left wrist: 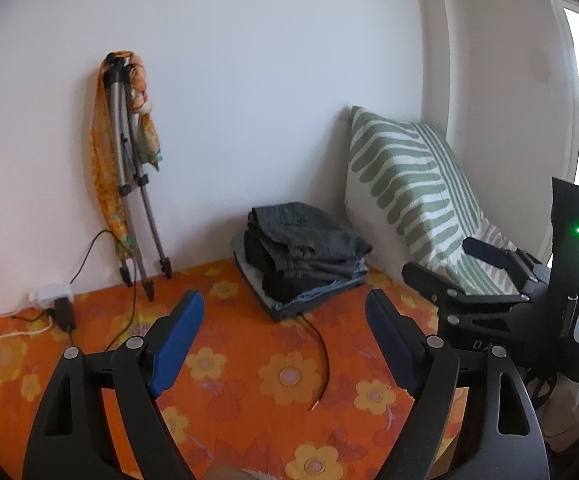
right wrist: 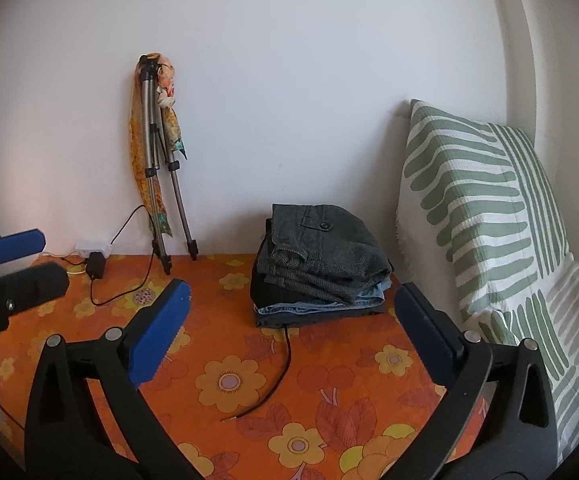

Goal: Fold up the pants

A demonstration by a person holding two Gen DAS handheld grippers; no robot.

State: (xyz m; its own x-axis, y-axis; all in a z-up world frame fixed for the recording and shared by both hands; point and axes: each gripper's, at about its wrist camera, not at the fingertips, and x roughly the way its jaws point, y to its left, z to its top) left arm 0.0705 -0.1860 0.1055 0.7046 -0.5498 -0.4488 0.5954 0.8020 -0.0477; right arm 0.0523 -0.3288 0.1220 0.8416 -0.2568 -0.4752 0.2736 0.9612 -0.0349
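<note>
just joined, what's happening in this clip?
Nothing is being handled right now. Both the left gripper and the right gripper hang open and empty above the orange floral cover. A stack of folded pants sits by the wall, next to a green-striped pillow. A loose black cable trails out from under the stack.

Both wrist views look low across the orange floral bedspread (left wrist: 249, 360) toward the wall; right view sits rightward
</note>
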